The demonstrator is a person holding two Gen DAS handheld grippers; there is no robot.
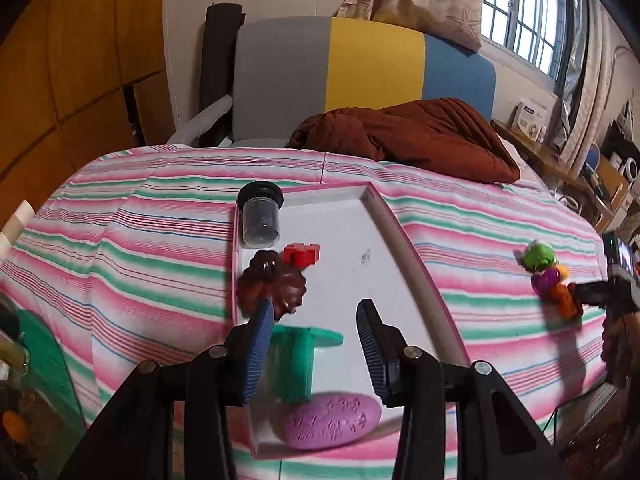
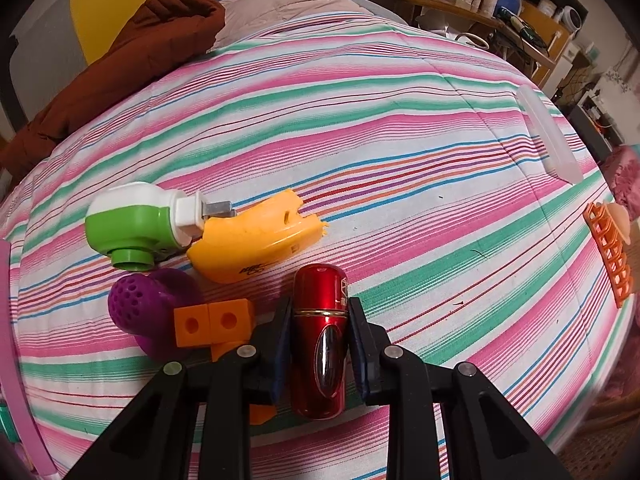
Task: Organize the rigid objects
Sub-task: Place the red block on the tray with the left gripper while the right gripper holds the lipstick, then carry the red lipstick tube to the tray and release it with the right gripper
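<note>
**On the bed: tray part-filled, sorting unfinished**

On the striped bed (image 2: 400, 128), one white tray (image 1: 340, 224) holds five things: jar, purple soap, green spool (image 1: 298, 354), brown piece, red block. Four lie loose by the right tool (image 2: 318, 316): green plug, yellow shell, purple ball, orange cubes. It is clenched on one red tube (image 2: 320, 344). The left tool (image 1: 316, 320) hangs released over the tray.

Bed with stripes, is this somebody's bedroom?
Probably a bedroom: a striped quilt covers a bed, a padded headboard stands behind it, and a curtained window is nearby.
</note>
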